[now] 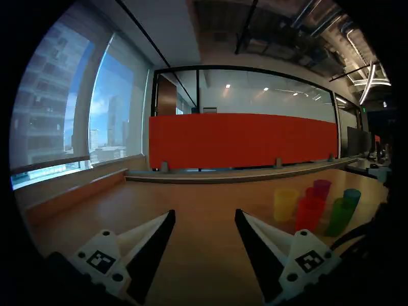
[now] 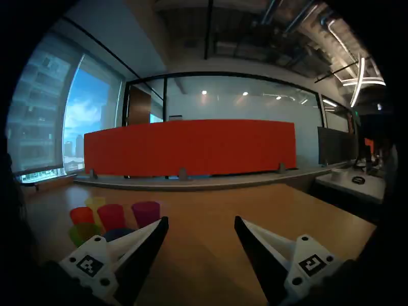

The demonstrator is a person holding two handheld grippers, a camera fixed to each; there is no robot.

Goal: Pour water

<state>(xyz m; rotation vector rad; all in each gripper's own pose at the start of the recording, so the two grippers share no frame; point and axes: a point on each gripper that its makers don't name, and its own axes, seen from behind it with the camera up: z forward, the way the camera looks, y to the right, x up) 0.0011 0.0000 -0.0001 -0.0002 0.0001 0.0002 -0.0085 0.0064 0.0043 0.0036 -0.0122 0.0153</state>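
A cluster of translucent plastic cups stands on the wooden table [image 1: 204,265]. In the left gripper view it sits to the right of my fingers: a yellow cup [image 1: 284,204], a red cup [image 1: 309,214], a magenta cup [image 1: 322,188], a green cup [image 1: 340,217] and a teal cup [image 1: 352,196]. My left gripper [image 1: 204,213] is open above bare wood with nothing between its fingers. In the right gripper view the cups lie to the left: an orange cup [image 2: 81,215], a red cup [image 2: 111,217] and a purple cup [image 2: 146,212]; my left finger partly hides a blue one. My right gripper [image 2: 201,220] is open and holds nothing.
A long red partition panel [image 1: 239,140] rises behind the table's far edge. Large windows [image 1: 61,122] and a wooden ledge run along the left. A second desk [image 2: 352,183] with small items and a dark monitor stands at the far right.
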